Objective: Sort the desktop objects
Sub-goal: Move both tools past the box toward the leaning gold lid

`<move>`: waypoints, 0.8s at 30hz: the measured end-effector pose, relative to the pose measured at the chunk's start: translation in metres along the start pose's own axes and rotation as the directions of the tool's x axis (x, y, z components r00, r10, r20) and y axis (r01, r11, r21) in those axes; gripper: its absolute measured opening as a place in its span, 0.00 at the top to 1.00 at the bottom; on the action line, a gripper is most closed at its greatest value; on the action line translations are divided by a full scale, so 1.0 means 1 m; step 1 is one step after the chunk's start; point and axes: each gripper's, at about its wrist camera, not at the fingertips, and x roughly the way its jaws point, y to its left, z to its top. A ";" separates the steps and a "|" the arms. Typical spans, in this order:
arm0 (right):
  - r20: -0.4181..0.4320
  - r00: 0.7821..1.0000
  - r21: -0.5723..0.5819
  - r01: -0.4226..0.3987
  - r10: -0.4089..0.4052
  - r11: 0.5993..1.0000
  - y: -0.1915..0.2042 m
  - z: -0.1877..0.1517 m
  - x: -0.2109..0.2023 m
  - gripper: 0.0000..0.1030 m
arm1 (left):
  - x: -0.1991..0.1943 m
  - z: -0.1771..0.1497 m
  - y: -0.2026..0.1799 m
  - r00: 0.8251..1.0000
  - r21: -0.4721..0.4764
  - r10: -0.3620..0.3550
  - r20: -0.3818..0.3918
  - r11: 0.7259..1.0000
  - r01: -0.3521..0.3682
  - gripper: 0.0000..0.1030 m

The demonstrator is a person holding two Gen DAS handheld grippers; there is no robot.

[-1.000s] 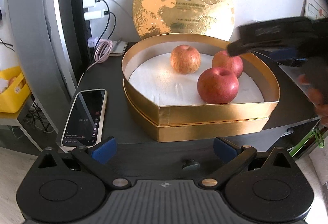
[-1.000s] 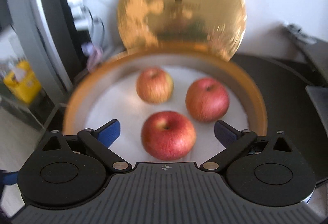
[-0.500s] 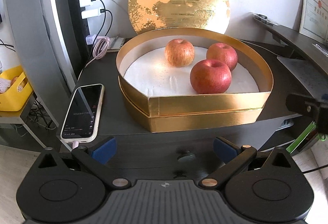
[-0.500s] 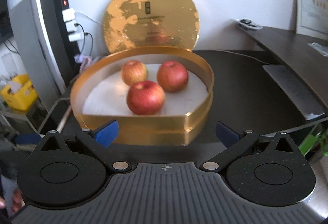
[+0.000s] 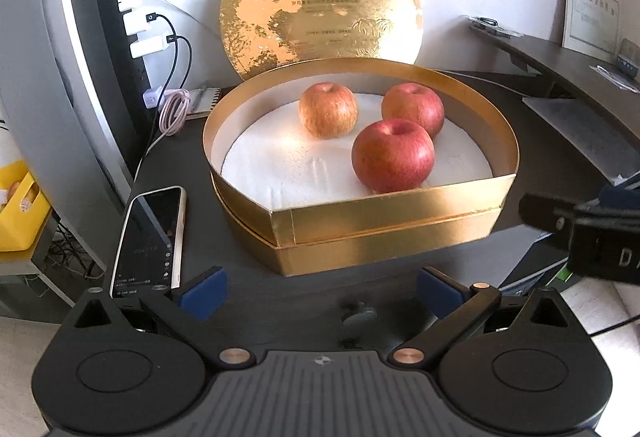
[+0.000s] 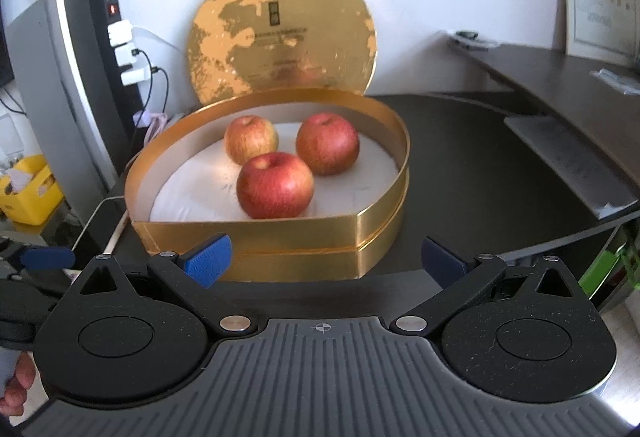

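A gold box (image 5: 384, 225) (image 6: 256, 237) stands on the dark desk with three apples on its white lining. The nearest red apple (image 5: 393, 155) (image 6: 275, 185) lies at the front, a second red apple (image 5: 413, 109) (image 6: 327, 143) behind it on the right, and a yellowish apple (image 5: 328, 109) (image 6: 251, 139) behind on the left. The gold lid (image 5: 320, 1) (image 6: 282, 33) leans on the wall behind. My left gripper (image 5: 320, 291) is open and empty, short of the box's front. My right gripper (image 6: 326, 263) is open and empty, just in front of the box.
A phone (image 5: 150, 241) lies on the desk left of the box. A grey computer tower (image 5: 48, 85) with a power strip and a coiled cable (image 5: 172, 111) stands at the left. A yellow bin (image 6: 28, 189) sits lower left. A grey keyboard (image 6: 568, 157) lies at the right.
My right gripper has pulled back from over the apples to in front of the box, empty. My left gripper has backed off slightly. The apples have not moved.
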 end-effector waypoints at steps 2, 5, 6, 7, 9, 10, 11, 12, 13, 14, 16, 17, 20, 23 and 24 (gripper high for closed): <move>-0.015 1.000 -0.002 -0.007 0.007 1.000 0.004 0.002 0.005 0.00 | 0.003 0.000 0.004 1.000 -0.013 -0.008 -0.002 1.000 0.008 0.01; -0.037 0.999 -0.004 -0.018 0.018 1.000 0.010 0.006 0.013 0.00 | 0.009 0.001 0.008 1.000 -0.034 -0.021 -0.008 0.999 0.021 0.01; -0.044 0.999 -0.005 -0.022 0.022 1.000 0.012 0.007 0.016 0.00 | 0.011 -0.001 0.009 1.000 -0.041 -0.029 -0.011 0.999 0.029 0.01; -0.051 0.998 -0.009 -0.025 0.025 1.000 0.014 0.008 0.018 0.00 | 0.012 -0.002 0.011 0.999 -0.048 -0.036 -0.014 0.998 0.035 0.01; -0.070 0.997 -0.018 -0.025 0.024 1.000 0.018 0.009 0.022 0.00 | 0.015 -0.005 0.014 0.998 -0.065 -0.056 -0.020 0.996 0.055 0.01; -0.080 0.997 -0.017 -0.024 0.023 1.000 0.020 0.010 0.024 0.00 | 0.016 -0.006 0.017 0.997 -0.074 -0.070 -0.025 0.995 0.068 0.01; -0.088 0.996 -0.012 -0.024 0.023 1.000 0.021 0.010 0.025 0.00 | 0.018 -0.007 0.019 0.996 -0.083 -0.083 -0.029 0.993 0.081 0.01; -0.090 0.996 0.001 -0.026 0.026 1.000 0.021 0.011 0.026 0.00 | 0.019 -0.008 0.021 0.995 -0.092 -0.097 -0.034 0.991 0.094 0.01; -0.089 0.996 0.021 -0.028 0.029 0.999 0.022 0.012 0.027 0.00 | 0.021 -0.009 0.023 0.993 -0.101 -0.111 -0.038 0.989 0.106 0.01; -0.088 0.996 0.041 -0.029 0.033 0.999 0.022 0.012 0.028 0.00 | 0.022 -0.010 0.025 0.992 -0.109 -0.122 -0.041 0.987 0.117 0.01; -0.092 0.995 0.066 -0.041 0.047 0.997 0.024 0.014 0.030 0.00 | 0.023 -0.010 0.029 0.991 -0.114 -0.127 -0.038 0.986 0.122 0.01; -0.095 0.994 0.075 -0.049 0.056 0.996 0.025 0.015 0.032 0.00 | 0.024 -0.010 0.030 0.991 -0.116 -0.130 -0.037 0.985 0.125 0.01; -0.104 0.991 0.103 -0.073 0.083 0.992 0.029 0.019 0.036 0.00 | 0.025 -0.011 0.035 0.990 -0.123 -0.139 -0.033 0.983 0.134 0.01; -0.111 0.988 0.126 -0.093 0.107 0.988 0.033 0.022 0.040 0.00 | 0.024 -0.010 0.035 0.989 -0.123 -0.149 -0.019 0.982 0.146 0.01; -0.108 0.989 0.123 -0.092 0.106 0.988 0.034 0.022 0.041 0.00 | 0.023 -0.010 0.036 0.988 -0.123 -0.153 -0.014 0.981 0.150 0.01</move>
